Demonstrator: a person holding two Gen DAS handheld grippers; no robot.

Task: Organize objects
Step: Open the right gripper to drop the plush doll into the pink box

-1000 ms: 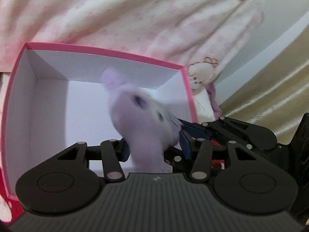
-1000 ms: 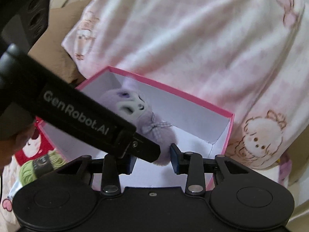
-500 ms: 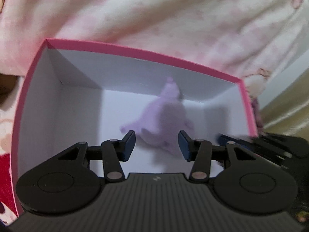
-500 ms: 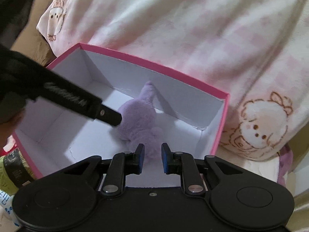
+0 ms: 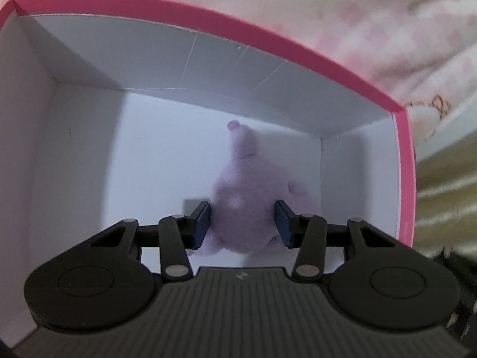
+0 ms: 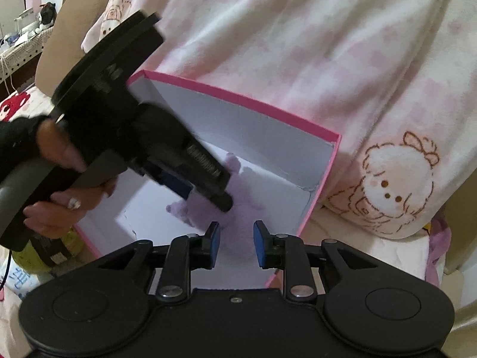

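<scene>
My left gripper point(image 5: 242, 220) reaches into the pink-rimmed box point(image 5: 208, 21), its jaws closing on the purple plush toy point(image 5: 244, 208) lying on the floor there (its face is hidden from both cameras). Only the right wrist view shows my left hand point(image 6: 56, 191) and the pink blanket point(image 6: 298, 44). My right gripper point(image 6: 235, 243) hovers nearly closed, holding nothing.

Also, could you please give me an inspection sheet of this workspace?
Surface: soft bedding, pink-checked fleece blanket behind.
Job's things: purple plush toy lying inside open pink box.
Clutter: green yarn ball beside the box.
Grippers: left gripper closing on the purple plush toy, pads touching it; right gripper shut, empty, above the box's near edge.
Cables: thin black cable at the left edge.
Surroundings: cardboard sheet, cluttered shelf.
</scene>
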